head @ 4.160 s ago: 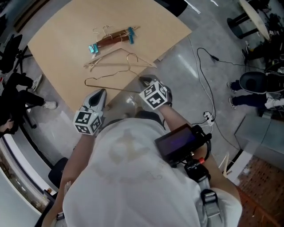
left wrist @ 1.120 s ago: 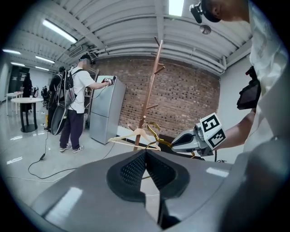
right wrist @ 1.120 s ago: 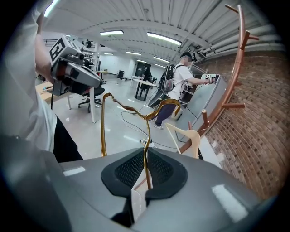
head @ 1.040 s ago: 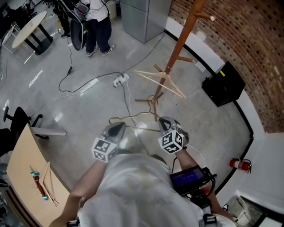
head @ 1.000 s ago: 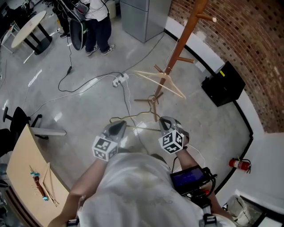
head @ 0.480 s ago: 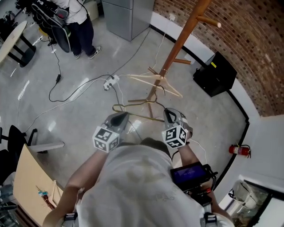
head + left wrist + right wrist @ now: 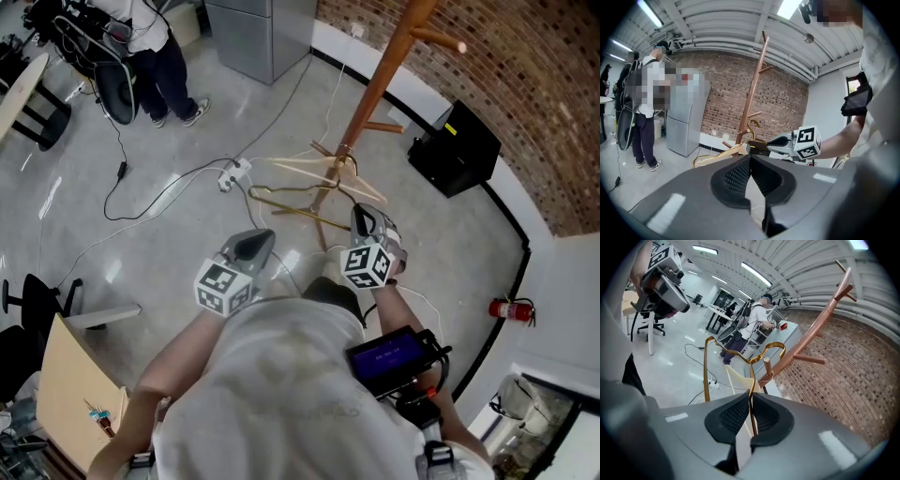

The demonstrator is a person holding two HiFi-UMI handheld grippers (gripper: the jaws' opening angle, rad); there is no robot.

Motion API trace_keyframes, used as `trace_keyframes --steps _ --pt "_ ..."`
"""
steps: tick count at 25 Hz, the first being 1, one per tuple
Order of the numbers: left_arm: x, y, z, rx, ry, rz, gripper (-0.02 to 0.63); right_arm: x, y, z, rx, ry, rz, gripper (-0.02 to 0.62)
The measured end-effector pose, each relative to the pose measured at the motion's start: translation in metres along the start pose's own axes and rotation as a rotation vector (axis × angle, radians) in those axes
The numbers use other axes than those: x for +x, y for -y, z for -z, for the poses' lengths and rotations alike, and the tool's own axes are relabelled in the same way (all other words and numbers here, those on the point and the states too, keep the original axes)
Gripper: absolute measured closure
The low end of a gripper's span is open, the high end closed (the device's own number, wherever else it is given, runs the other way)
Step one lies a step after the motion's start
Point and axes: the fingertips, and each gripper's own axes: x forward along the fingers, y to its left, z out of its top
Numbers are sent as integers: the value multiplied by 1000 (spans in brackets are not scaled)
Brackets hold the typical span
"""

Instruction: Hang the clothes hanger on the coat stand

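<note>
The gold wire hanger [image 7: 751, 376] is in the air just before the coat stand [image 7: 375, 84], its thin wire pinched in the right gripper's [image 7: 751, 401] jaws. The left gripper [image 7: 750, 161] is clenched on nothing. With only 1 grip the wire may swivel, so the hook could miss the peg or knock off the wooden hanger [image 7: 739, 377].

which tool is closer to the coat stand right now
Right. The right tool, shut on the gold wire hanger, is just short of the coat stand. The left tool, shut and empty, sits further back and off to the side.
</note>
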Motion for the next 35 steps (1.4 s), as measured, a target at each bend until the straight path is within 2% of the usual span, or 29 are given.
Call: trace_keyframes --steps 4,9,14,20,29,35 --pt "5 -4 2 1 -13 -18 604 16 1 14 14 -15 -16 560" --pt "22 -19 -8 -15 -20 -51 604 42 4 1 -2 -2 -62 558" --pt "45 2 -4 -2 -41 -44 604 54 4 5 -3 18 -100 560" --pt "58 10 -6 -9 -59 -97 604 70 -4 30 -20 -6 -163 558" --pt "51 -18 -20 -17 -46 -193 604 108 -10 32 -29 -16 -206 545" --pt "77 1 -22 -12 -66 -222 604 117 2 52 -45 2 -278 531"
